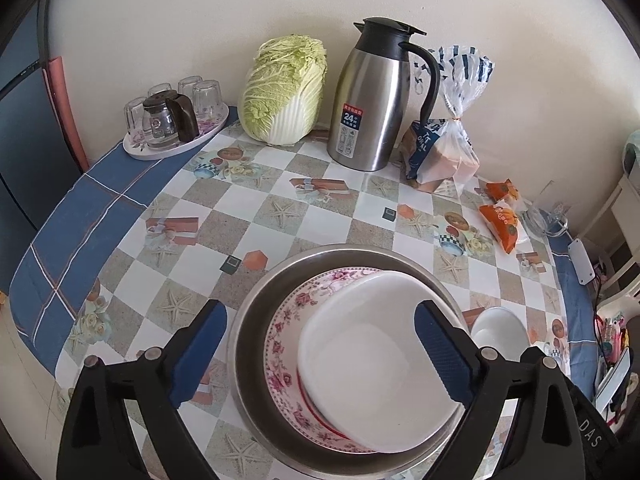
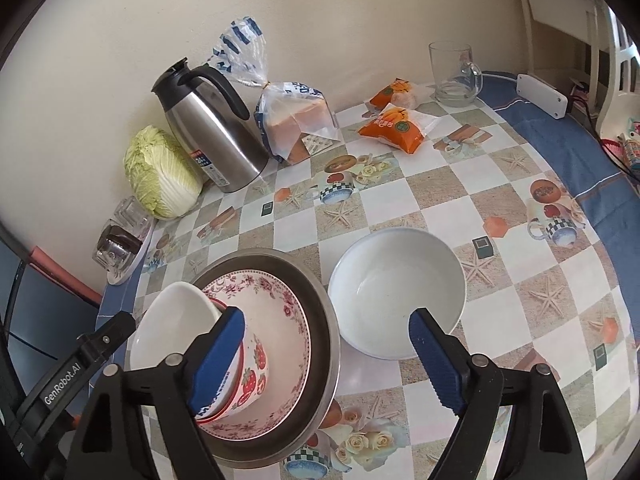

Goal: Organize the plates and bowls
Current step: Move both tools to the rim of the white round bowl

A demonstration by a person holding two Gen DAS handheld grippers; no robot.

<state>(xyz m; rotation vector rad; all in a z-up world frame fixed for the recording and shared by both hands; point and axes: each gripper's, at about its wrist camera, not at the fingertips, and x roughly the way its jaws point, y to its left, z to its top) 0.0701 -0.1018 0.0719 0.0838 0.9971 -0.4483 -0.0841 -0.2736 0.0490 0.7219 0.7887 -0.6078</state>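
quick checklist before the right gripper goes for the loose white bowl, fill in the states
1. Right hand-held gripper open: ok, its jaws stand wide apart and hold nothing.
2. White bowl upright and empty: ok.
3. White bowl apart from the metal basin: cannot tell, the rims look very close.
4. Stack settled: not ok, the tilted bowl leans on the floral plate inside the basin.
5. Left hand-held gripper out of the way: not ok, its open jaws straddle the stack.
6. Table around the white bowl free on the far side: ok.
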